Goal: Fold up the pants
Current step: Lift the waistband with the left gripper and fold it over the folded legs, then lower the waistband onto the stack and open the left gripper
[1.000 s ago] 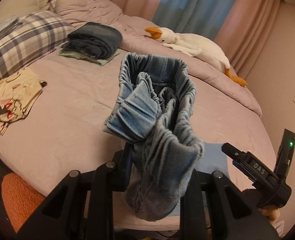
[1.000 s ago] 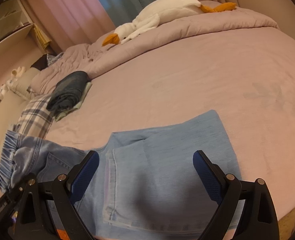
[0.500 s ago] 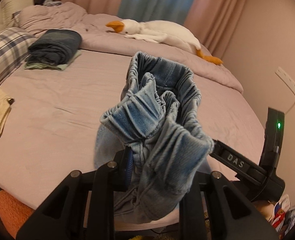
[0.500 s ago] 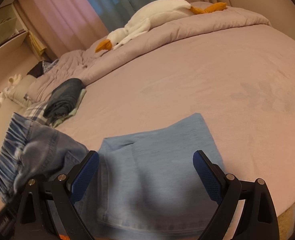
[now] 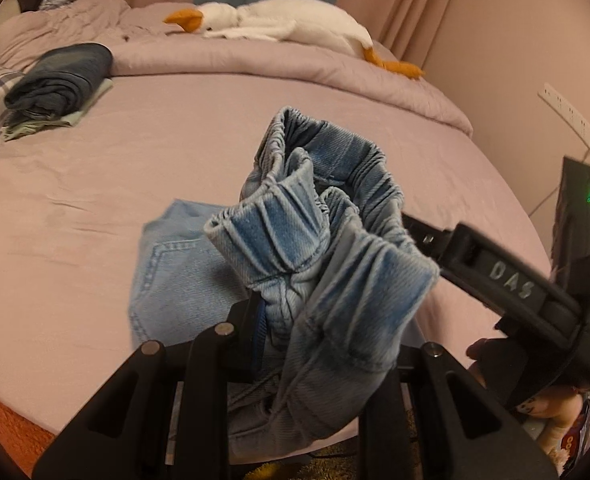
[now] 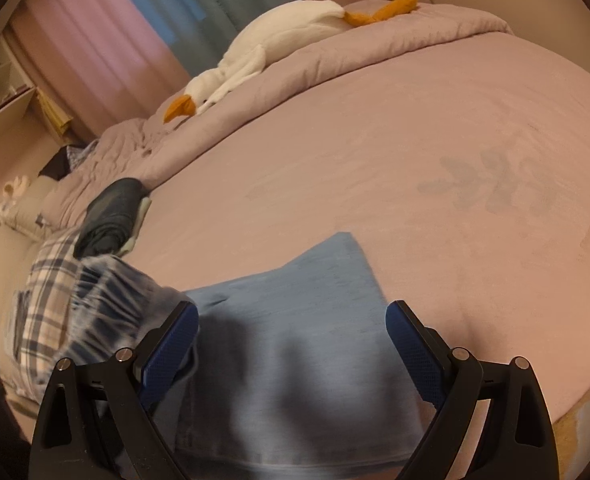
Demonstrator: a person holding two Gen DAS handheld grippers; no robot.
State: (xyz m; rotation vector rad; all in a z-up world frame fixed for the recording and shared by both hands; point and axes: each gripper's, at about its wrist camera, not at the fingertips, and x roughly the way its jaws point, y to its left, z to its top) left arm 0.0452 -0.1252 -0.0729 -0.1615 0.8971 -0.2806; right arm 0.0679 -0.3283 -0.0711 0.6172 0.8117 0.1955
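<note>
Only one legible marking from my feed: raised letters "DAS" on the black body of the right gripper [image 5: 511, 280], seen in the left wrist view at about 3 o'clock. Lettering tilts down toward 4 o'clock. Right wrist view: nothing readable. Printed items at left-view lower right edge too blurred to read.

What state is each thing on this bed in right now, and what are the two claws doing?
Light blue denim pants: elastic waistband bunched and lifted, legs lying flat on the bed.
Left gripper: shut on the waistband.
Right gripper: open, above the legs.
Dark blue folded garment: folded, stacked.
White plush goose: lying on the quilt.
</note>
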